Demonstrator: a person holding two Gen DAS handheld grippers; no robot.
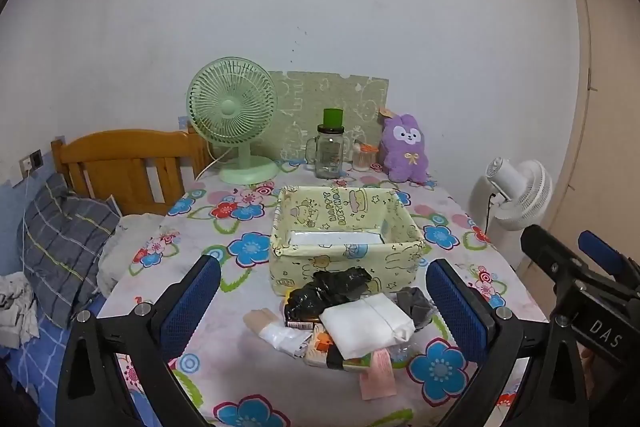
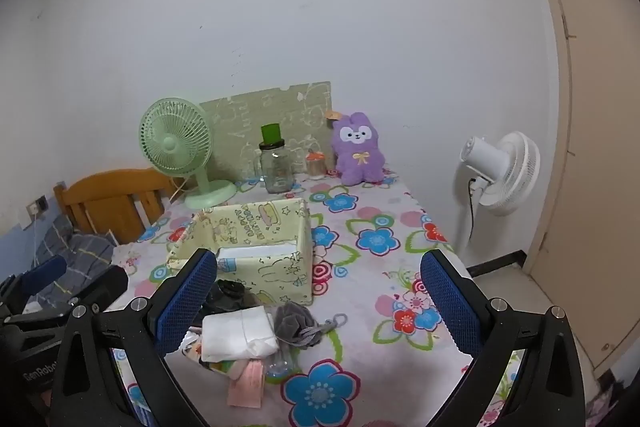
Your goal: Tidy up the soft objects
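Left gripper (image 1: 322, 301): nearest the lens, blue padded fingers (image 1: 191, 303) spread wide, nothing between the pads; it hangs above the near part of the table, aimed at the pile.
Right gripper (image 2: 318, 301): jaws equally wide and empty, just right of the left one, over the near table.
Soft pile (image 1: 344, 323): a heap near the table's front edge, touching the near wall of the box; a white folded cloth (image 1: 366, 325) on top, a crumpled black piece (image 1: 332, 287) behind it, a grey knitted item (image 2: 294, 325) at the right, pink slips at the near side.
Fabric box (image 1: 344, 259): pale yellow with cartoon prints, open top, mid-table, a white liner showing on its floor.
Table surface (image 1: 224, 359): covered by a cloth printed with blue, red and pink flowers.
Far edge: green desk fan (image 1: 234, 119) at the left, a glass jar with a green lid (image 1: 330, 151), a purple plush rabbit (image 1: 404, 147) at the right, a green patterned board against the wall.
Room: plain white wall; wooden headboard (image 1: 128, 163) and plaid bedding at the left; white standing fan (image 2: 500, 173) and beige door at the right.
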